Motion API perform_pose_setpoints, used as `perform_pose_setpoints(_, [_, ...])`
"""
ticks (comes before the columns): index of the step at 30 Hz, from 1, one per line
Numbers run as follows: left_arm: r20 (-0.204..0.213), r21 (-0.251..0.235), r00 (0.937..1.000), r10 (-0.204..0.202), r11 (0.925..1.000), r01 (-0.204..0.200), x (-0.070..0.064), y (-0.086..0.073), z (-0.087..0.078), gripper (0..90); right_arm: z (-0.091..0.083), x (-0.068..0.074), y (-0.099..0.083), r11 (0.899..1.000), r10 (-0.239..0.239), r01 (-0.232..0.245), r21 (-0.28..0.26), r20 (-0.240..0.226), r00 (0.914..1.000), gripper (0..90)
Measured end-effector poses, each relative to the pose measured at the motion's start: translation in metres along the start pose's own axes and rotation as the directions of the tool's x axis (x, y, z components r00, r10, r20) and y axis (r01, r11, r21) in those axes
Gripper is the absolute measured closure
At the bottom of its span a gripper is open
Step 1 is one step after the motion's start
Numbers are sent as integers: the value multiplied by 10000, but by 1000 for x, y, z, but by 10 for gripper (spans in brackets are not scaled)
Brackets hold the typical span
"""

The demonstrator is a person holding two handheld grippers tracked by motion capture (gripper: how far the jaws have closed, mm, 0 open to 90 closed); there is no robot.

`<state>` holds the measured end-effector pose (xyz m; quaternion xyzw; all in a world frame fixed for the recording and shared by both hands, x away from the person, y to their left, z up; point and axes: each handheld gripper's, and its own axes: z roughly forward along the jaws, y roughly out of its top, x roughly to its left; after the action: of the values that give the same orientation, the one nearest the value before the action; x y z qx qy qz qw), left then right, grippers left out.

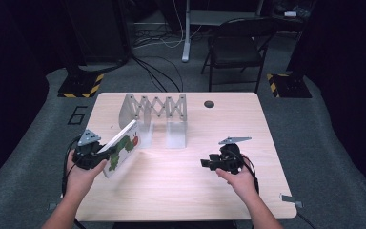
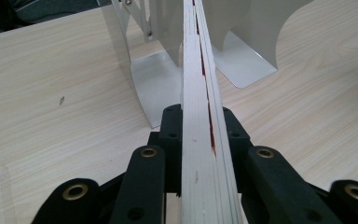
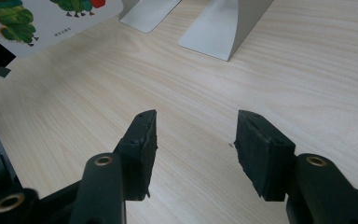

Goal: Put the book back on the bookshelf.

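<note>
Your left gripper [image 2: 198, 140] is clamped on the picture book [image 1: 121, 148] by its edge, holding it tilted just off the table's near-left so it can slide into the accordion book rack [image 1: 155, 112] behind; your right gripper [image 3: 196, 140] waits released, jaws apart. The book is thin, white-covered, with a green caterpillar

This looks like a lab or studio set up for recording. A pale wooden table [image 1: 181, 181] stands on grey carpet [image 1: 314, 143] in a dark room, with black curtains or walls around it. Stand bases marked with yellow and black tape [image 1: 81, 86] sit on the floor, cables [image 1: 157, 71] trail across it, and a folding chair [image 1: 236, 47] waits behind the table.
</note>
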<state>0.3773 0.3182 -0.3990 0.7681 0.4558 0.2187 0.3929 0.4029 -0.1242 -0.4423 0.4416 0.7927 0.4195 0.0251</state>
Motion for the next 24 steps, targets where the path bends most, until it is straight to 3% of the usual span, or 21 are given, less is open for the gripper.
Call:
perform_pose_setpoints(9, [-422,-98,9988,-256,9996,252,-4,6,12,758,1,0,0,10000,-9,9,21,17,10000,481])
perform_pose_setpoints(24, [-1069,-319,9910,-803,9965,773,-12,22,41,758,-2,-3,0,9999,119,-119,-85,-60,9999,482])
